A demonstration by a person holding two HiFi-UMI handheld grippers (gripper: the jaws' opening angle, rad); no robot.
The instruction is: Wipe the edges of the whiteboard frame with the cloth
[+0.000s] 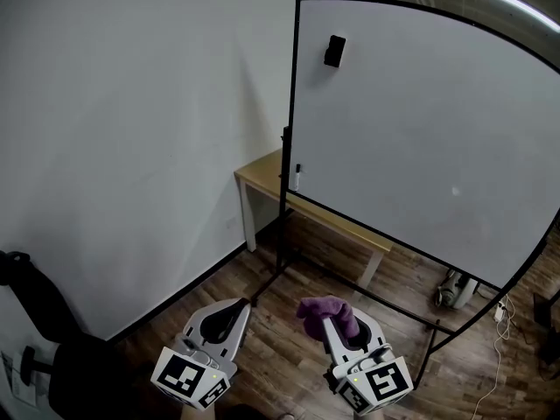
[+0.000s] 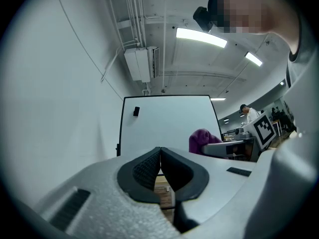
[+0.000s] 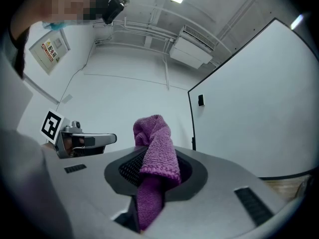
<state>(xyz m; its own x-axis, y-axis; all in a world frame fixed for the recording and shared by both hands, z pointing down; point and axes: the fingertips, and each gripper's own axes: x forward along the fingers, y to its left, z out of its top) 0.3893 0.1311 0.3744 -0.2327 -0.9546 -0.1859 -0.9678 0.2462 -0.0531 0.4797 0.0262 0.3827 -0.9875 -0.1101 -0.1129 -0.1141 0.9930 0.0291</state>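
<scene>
A large whiteboard in a thin black frame stands on a wheeled black stand ahead of me. A black eraser sticks near its top left corner. My right gripper is low in the head view, well short of the board, and is shut on a purple knitted cloth. The cloth bunches up above the jaws and hangs down between them. To its left my left gripper is shut with nothing in it, its black pads pressed together.
A wooden table stands behind the board against the white wall. A black office chair is at the lower left. Cables and a white device lie on the wood floor at the right. A person stands far off.
</scene>
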